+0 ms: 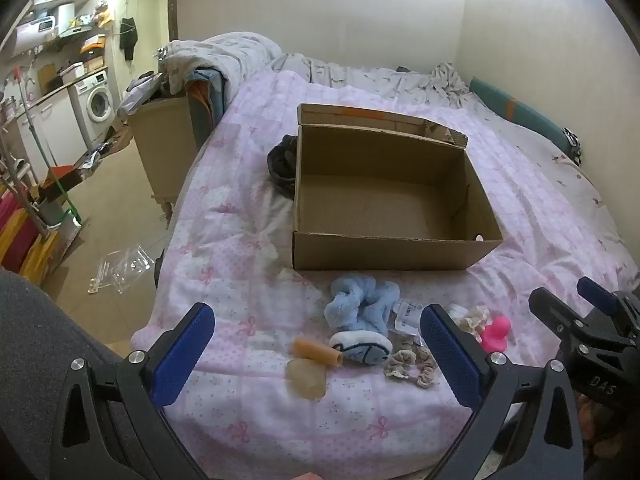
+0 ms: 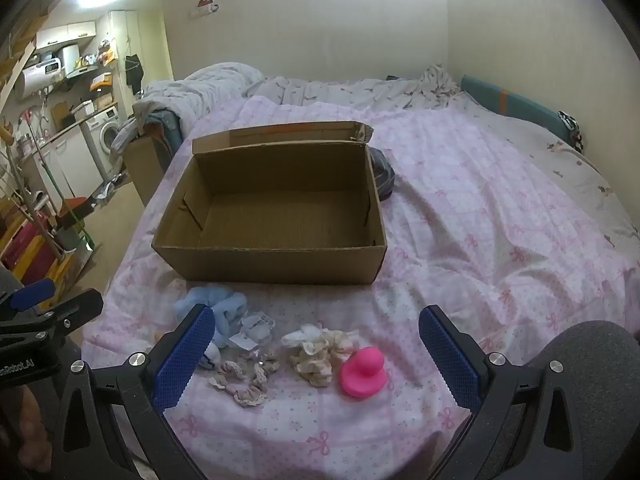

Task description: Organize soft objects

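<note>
The open brown cardboard box (image 2: 272,216) sits on the pink bow-patterned bedspread (image 2: 480,216), and its floor is bare: nothing has been sorted into it. In my judgement the task has not begun; every soft item remains to be moved.

All items lie on the bedspread just in front of the box's near wall. Count:
- one fluffy pale-blue plush piece (image 1: 360,300)
- one white-and-blue soft slipper-like item (image 1: 362,348), touching the plush
- one orange-tan squashy cylinder (image 1: 318,354)
- one translucent yellowish soft pad (image 1: 306,378), just beside the cylinder
- one beige lace scrunchie (image 2: 244,380)
- one cream ruffled scrunchie (image 2: 320,354)
- one pink rubber duck (image 2: 364,372), touching the cream scrunchie
- one small crinkled clear packet (image 2: 256,330)

A dark bundle (image 1: 284,162) lies beside the box; what it is cannot be told.

The left gripper (image 1: 316,354) stands wide, holding nothing, above the cylinder. The right gripper (image 2: 318,354) is likewise spread wide and empty, above the scrunchies and duck.
</note>
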### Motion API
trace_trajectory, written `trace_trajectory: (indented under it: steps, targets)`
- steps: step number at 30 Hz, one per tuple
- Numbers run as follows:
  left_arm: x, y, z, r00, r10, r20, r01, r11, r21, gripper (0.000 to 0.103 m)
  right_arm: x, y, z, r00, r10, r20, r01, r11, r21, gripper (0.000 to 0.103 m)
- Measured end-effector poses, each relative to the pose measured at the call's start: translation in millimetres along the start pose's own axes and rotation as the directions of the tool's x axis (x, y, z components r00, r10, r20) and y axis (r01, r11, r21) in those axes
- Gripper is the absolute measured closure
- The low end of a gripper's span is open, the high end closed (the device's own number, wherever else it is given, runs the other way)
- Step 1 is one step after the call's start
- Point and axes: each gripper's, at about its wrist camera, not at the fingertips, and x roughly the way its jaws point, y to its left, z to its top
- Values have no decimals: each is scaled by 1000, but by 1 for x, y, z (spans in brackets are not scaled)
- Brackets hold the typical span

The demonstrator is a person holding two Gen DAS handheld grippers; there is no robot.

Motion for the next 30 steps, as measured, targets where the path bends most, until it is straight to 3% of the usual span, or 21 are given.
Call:
trace_trajectory:
  steps: [30]
  targets:
    - [0,0,0,1000,6,-6,-6,1000,5,0,-2,1,2,1000,1,4,-1,1000,-7,0]
